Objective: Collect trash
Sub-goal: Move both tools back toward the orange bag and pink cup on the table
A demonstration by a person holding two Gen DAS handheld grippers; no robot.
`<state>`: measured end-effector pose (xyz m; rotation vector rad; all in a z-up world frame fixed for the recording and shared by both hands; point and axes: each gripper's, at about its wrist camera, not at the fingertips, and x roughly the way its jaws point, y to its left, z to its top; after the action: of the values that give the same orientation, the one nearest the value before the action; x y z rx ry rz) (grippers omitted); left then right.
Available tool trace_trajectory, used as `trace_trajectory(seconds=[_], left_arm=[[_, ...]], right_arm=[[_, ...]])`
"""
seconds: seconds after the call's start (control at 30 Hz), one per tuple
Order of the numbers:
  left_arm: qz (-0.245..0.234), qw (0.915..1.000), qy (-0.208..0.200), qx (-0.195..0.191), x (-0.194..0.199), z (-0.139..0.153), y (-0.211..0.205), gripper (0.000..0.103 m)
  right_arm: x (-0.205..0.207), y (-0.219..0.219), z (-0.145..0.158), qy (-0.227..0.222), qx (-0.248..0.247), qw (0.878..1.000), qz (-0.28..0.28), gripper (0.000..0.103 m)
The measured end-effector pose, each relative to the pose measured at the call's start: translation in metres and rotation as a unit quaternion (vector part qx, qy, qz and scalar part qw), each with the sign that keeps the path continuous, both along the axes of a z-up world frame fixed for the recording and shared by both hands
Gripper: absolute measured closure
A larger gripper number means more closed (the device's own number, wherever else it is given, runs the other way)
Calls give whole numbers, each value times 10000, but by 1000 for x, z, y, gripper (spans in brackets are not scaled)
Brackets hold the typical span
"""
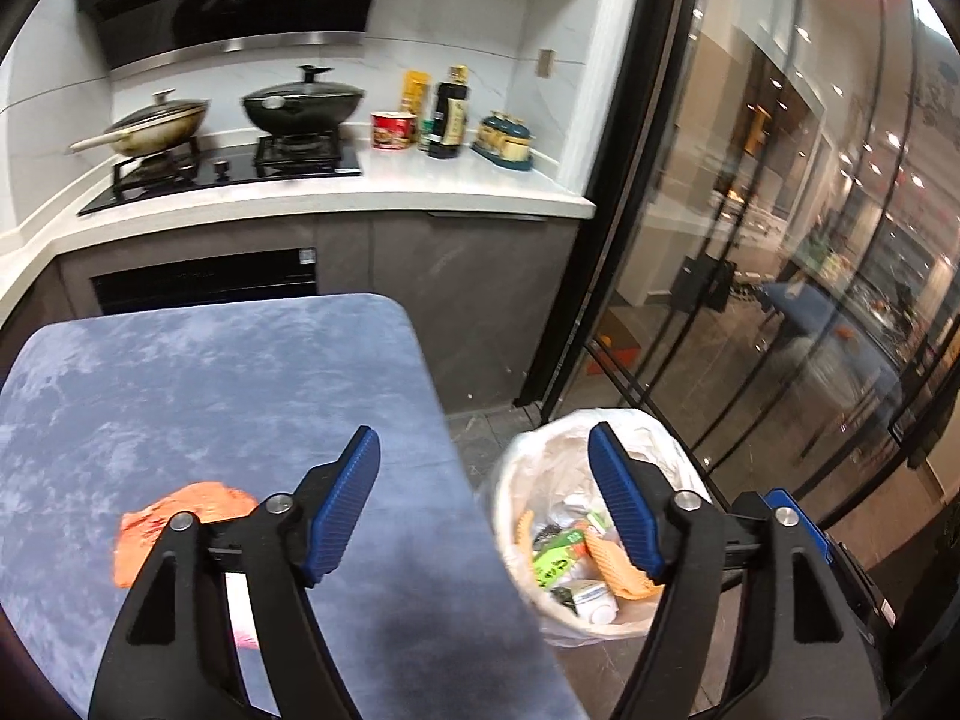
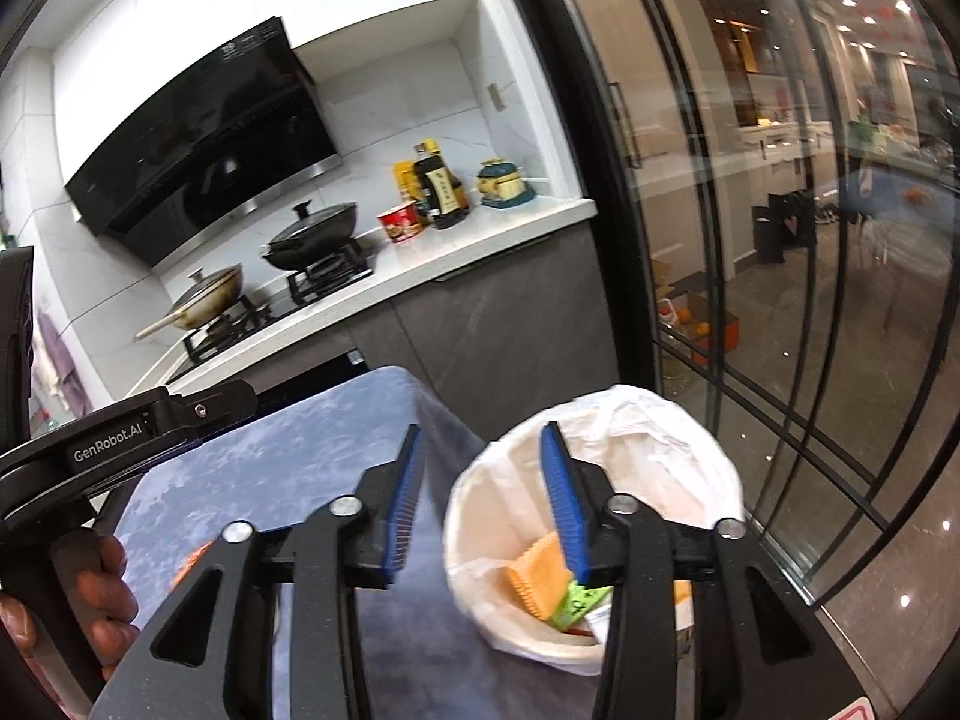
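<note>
A white trash bin [image 1: 528, 480] lined with a plastic bag stands on the floor right of the blue table [image 1: 210, 390]; it holds several wrappers, among them an orange one [image 1: 612, 564] and a green one [image 1: 555, 558]. An orange crumpled wrapper [image 1: 180, 510] lies on the table behind my left finger. A white and pink scrap [image 1: 243, 612] lies under the left gripper. My left gripper [image 1: 485, 450] is open and empty, spanning the table edge and bin. My right gripper [image 2: 482, 450] is open and empty above the bin [image 2: 690, 450] rim and the table [image 2: 288, 462].
A kitchen counter [image 1: 420, 186] behind carries a stove with two pans, a red cup, bottles and a jar set. Glass sliding doors [image 1: 780, 240] stand at the right. The left gripper body and the hand that holds it [image 2: 90, 588] show at the right wrist view's left.
</note>
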<state>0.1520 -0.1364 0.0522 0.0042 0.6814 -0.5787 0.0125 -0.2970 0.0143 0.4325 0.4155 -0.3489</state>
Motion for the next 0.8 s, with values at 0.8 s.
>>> trace_trajectory(seconds=[0.8], left_arm=[[1759,9785,1065,-182,45,-61,207,12]], right_arm=[[70,159,-31,533,46,9828,1766,58]])
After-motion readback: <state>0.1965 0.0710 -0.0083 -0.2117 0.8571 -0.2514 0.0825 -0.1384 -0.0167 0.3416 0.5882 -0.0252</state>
